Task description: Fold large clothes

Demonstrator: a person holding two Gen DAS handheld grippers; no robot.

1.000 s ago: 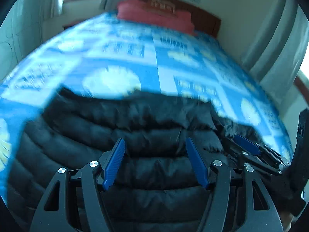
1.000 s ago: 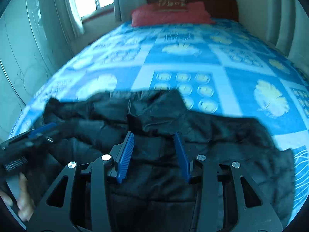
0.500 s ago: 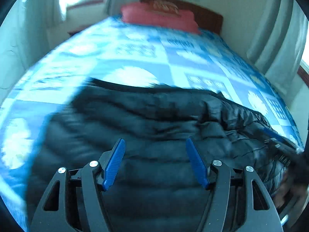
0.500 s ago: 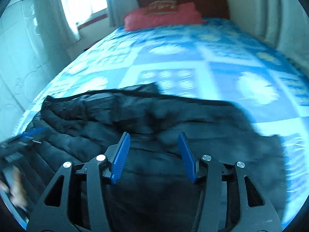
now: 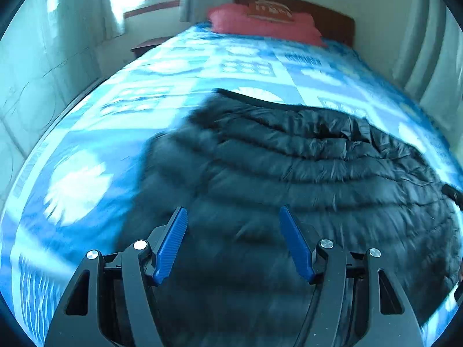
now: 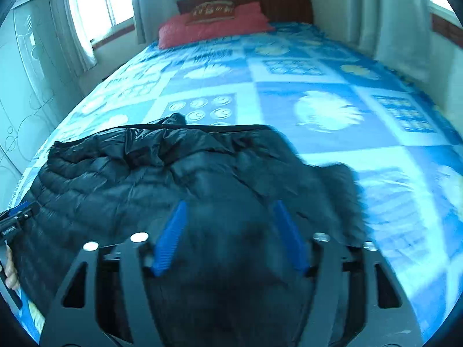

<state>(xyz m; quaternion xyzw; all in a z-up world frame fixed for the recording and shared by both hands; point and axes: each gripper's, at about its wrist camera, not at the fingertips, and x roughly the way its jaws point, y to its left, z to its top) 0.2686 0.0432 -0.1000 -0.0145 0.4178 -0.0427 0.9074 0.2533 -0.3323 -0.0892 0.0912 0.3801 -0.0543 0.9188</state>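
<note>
One black quilted puffer jacket [image 5: 303, 179]; one red pillow [image 6: 214, 27]; one bed with blue-and-white patterned cover [image 6: 318, 92]; two black grippers, four blue ribbed fingers [image 5: 173, 240].

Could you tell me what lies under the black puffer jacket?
The black puffer jacket lies on the blue patterned bedspread. Whatever else sits beneath it is covered.
</note>
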